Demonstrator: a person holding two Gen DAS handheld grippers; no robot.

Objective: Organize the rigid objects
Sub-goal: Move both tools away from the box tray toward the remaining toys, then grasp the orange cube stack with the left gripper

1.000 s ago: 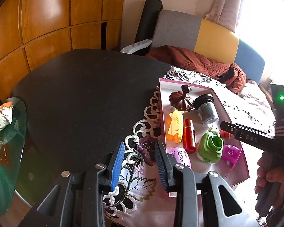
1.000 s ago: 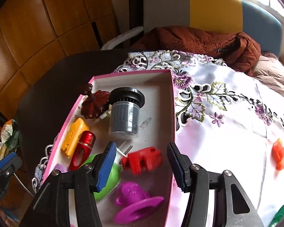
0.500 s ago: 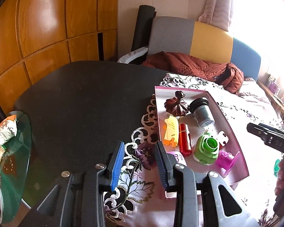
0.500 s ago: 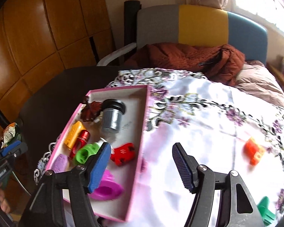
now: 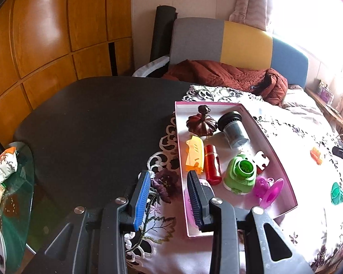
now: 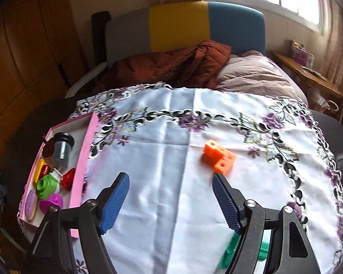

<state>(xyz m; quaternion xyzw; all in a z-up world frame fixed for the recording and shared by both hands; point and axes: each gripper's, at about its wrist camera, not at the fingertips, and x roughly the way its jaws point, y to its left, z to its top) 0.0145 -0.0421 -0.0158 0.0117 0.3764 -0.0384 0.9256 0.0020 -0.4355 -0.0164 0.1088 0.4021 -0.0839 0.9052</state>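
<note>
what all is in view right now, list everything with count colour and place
tray: 1, pink rim, left part of the cloth
toys in tray: dark red pumpkin, grey cup, yellow piece, red bottle, green cap, red-and-white puzzle piece, magenta piece, lilac piece
orange block: 1, on cloth, right of tray
green piece: 1, on cloth, near edge
tablecloth: 1, white, purple flowers
table: 1, black
jacket: 1, rust, on sofa
left claw: blue pads, empty
right claw: has been opening, empty

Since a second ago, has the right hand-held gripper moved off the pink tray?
Yes. The right hand-held gripper, jaws just opening and empty, swung right, away from the pink tray, toward the orange block.
</note>
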